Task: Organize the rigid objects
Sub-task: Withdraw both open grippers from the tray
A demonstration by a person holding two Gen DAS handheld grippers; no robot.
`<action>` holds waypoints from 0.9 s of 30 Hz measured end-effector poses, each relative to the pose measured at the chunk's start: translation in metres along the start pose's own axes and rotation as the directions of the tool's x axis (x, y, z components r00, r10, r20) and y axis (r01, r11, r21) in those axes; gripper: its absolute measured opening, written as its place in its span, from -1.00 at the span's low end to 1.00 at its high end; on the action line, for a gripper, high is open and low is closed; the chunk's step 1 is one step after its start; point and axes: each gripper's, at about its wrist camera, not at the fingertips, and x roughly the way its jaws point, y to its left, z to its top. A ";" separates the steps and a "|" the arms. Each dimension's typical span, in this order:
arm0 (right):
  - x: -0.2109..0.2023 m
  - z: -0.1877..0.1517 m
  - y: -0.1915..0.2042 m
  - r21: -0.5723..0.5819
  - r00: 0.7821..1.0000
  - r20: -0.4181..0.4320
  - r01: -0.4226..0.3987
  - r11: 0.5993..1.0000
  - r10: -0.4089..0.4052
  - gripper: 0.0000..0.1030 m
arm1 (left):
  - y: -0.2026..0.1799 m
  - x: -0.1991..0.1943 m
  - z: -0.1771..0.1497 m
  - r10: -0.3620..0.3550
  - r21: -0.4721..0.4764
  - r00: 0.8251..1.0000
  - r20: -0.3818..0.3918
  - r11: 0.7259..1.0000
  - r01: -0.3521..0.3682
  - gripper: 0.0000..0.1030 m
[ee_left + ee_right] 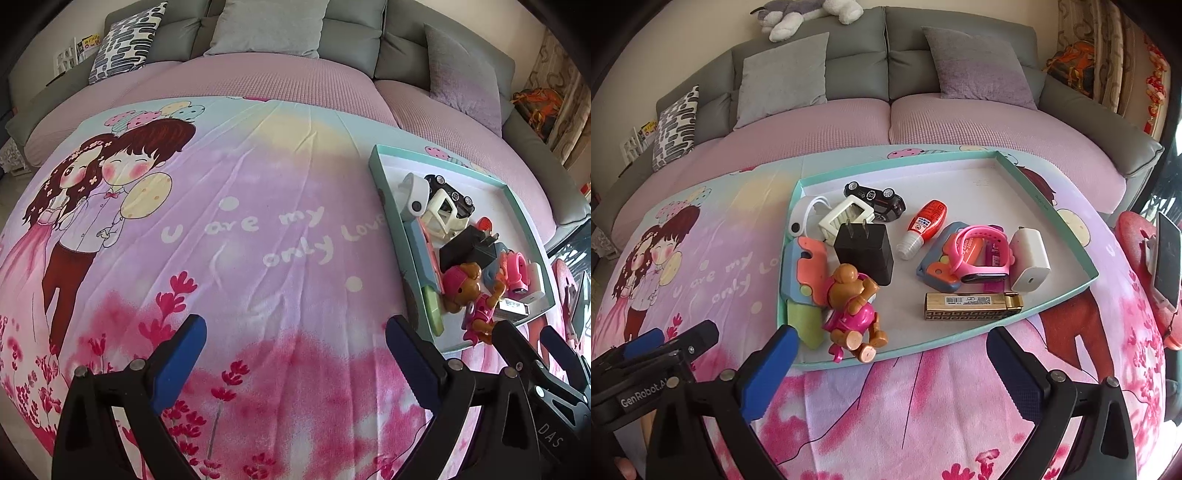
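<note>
Shallow teal-rimmed white cardboard tray (1049,218) lying on printed pink cartoon bedsheet (258,236), right of centre, loaded with small rigid items. Near left corner: brown-and-magenta plastic toy puppy (855,314), legs overhanging the rim. Just behind it, touching: black boxy plug-in charger (866,251), prongs pointing far. Farther back: black toy car (875,197). Centre: red glue bottle (923,229), tilted. Right: pink silicone watch band (979,254) draped over other pieces, white charger cube (1030,258) beside it. Near edge: gold rectangular box (971,306).

Left gripper (295,358): jaws spread wide, nothing between, over bare sheet left of tray. Right gripper (890,369): jaws likewise wide and empty, just short of tray's near rim.

Handling, judged: all items light, stiff plastic. Puppy irregular, likely to roll; best taken across the torso. Charger flat-sided, easy pinch on broad faces. Glue bottle round, possibly slippery. Tray flimsy, probably slides on cloth.

Views: right wrist shows whole tray contents plus grey plush toy (809,14) on grey sofa back (908,37); left wrist shows tray obliquely, gold box hidden, but open sheet to the left.
</note>
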 end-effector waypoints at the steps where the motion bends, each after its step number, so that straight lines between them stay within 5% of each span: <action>1: -0.001 -0.001 0.001 -0.003 1.000 -0.001 0.001 1.000 -0.001 1.00 | -0.001 0.000 -0.001 0.003 0.005 1.000 -0.002 1.000 -0.003 0.90; 7: -0.002 -0.002 0.003 -0.005 1.000 -0.001 0.003 1.000 -0.003 1.00 | 0.004 -0.001 -0.005 0.005 -0.016 1.000 -0.005 1.000 -0.005 0.90; 13: -0.001 -0.002 0.002 0.000 1.000 -0.004 0.002 1.000 -0.002 1.00 | 0.008 0.001 -0.004 0.106 -0.013 0.994 -0.007 0.994 -0.107 0.90; 27: -0.003 -0.002 -0.006 0.019 1.000 -0.007 0.008 1.000 -0.008 1.00 | 0.001 -0.004 -0.011 0.192 0.051 0.981 0.004 0.980 -0.192 0.90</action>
